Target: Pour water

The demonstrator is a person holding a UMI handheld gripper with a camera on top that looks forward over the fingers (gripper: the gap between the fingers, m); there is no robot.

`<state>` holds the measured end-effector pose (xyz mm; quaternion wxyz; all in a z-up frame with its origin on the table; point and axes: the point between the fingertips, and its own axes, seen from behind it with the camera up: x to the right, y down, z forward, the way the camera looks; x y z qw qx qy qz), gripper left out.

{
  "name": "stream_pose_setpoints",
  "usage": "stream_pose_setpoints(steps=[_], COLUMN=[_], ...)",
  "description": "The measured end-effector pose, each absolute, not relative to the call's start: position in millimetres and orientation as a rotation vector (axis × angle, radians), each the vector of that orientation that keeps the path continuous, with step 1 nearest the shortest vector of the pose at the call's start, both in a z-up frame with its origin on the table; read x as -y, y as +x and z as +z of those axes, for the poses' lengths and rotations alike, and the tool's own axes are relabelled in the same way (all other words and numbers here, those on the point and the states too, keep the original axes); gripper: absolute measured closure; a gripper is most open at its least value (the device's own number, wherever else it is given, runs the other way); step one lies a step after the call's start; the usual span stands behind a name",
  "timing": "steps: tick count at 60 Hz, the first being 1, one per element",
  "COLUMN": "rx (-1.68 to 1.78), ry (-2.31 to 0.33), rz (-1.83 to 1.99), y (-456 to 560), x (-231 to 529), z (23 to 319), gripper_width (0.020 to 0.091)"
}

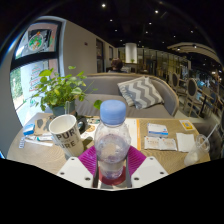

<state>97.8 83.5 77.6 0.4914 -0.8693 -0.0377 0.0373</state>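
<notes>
The clear plastic water bottle with a pale blue cap (113,140) stands upright between the pink pads, clamped by the hand-held gripper (113,170). The white mug with dark lettering (67,133) sits just left on the wooden worktop (40,160). The bottle seems grasped and the cap still on, so pouring likely calls for carrying it over the mug and tilting.

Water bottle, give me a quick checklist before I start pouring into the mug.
1. Water bottle between the fingers of the hand-held gripper: ok.
2. Both fingers pressing on it: cannot tell.
3. Bottle upright: ok.
4. Blue cap off: not ok, it is on.
5. White mug upright, left of the bottle: ok.
6. Mug empty: cannot tell.
</notes>
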Motion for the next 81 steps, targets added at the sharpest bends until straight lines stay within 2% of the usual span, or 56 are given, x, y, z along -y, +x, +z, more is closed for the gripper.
stream_pose_setpoints(steps=[5, 15, 19, 25, 31, 52, 65, 81], rx=[0.093, 0.099, 0.069, 0.036, 0.048, 0.012, 0.055, 0.002], ry=[-2.087, -2.106, -2.168, -2.186, -2.21, -2.252, -2.252, -2.239], rz=[0.089, 0.074, 0.082, 0.085, -0.011, -0.091, -0.093, -0.112], y=[97, 95, 94, 97, 102, 54, 25, 34], x=[-83, -83, -77, -63, -44, 99, 166, 187], z=[79, 76, 69, 77, 93, 194, 222, 239], gripper_width=[0.0705, 0.0588, 0.0465, 0.0242, 0.0251, 0.0251, 0.0253, 0.0251])
